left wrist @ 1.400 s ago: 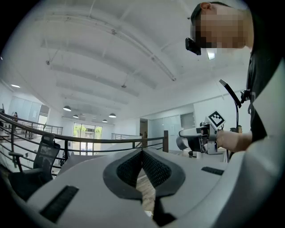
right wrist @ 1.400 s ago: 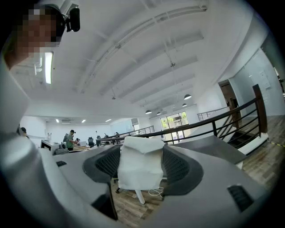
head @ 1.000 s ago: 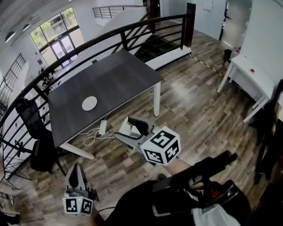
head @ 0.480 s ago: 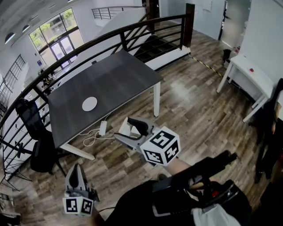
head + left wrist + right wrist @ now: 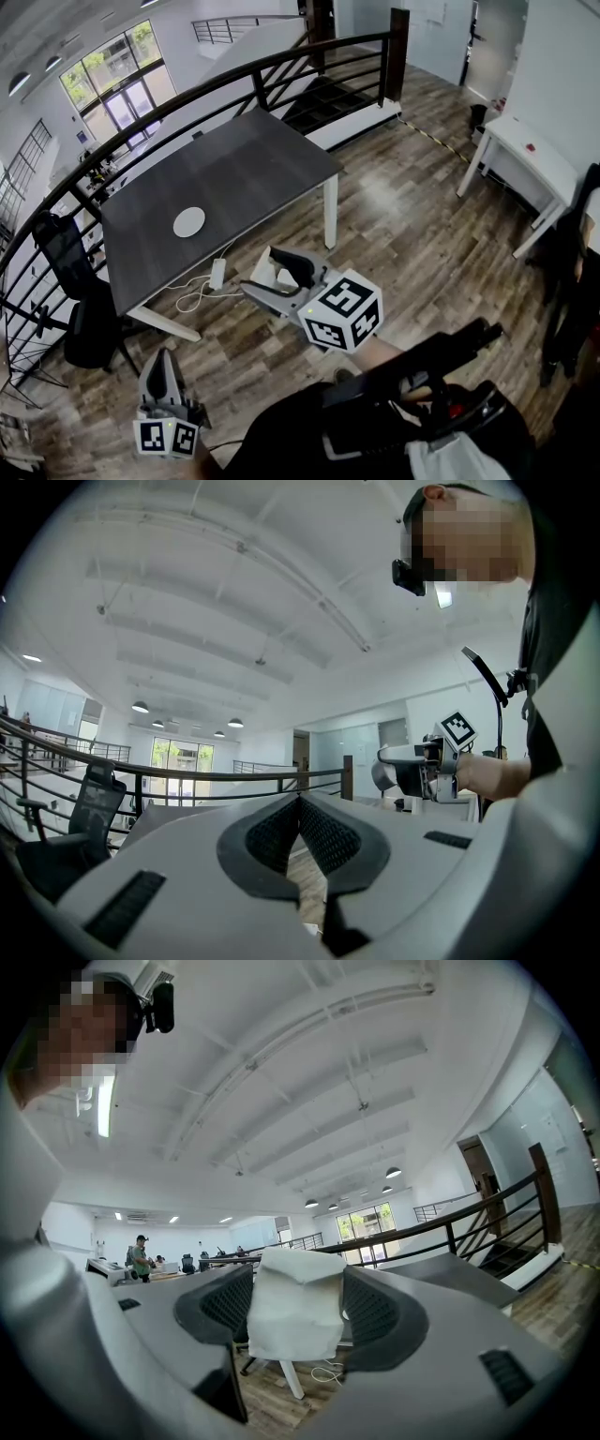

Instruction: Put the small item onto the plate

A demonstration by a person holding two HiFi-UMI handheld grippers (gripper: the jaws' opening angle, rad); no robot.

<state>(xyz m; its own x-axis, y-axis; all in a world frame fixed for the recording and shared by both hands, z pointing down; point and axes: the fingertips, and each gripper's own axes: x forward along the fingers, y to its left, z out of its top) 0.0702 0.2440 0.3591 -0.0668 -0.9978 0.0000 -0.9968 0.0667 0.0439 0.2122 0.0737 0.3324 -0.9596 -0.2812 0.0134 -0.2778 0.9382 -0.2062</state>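
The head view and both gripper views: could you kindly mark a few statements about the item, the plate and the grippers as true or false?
1. The right gripper is shut on the small white crumpled item. True.
2. The item already lies on the round white plate. False: the plate is bare, and the item sits between the right gripper's jaws, away from the plate.
3. The left gripper has its jaws wide apart. False: they meet, with nothing between them.
4. The plate rests on the dark grey table. True.
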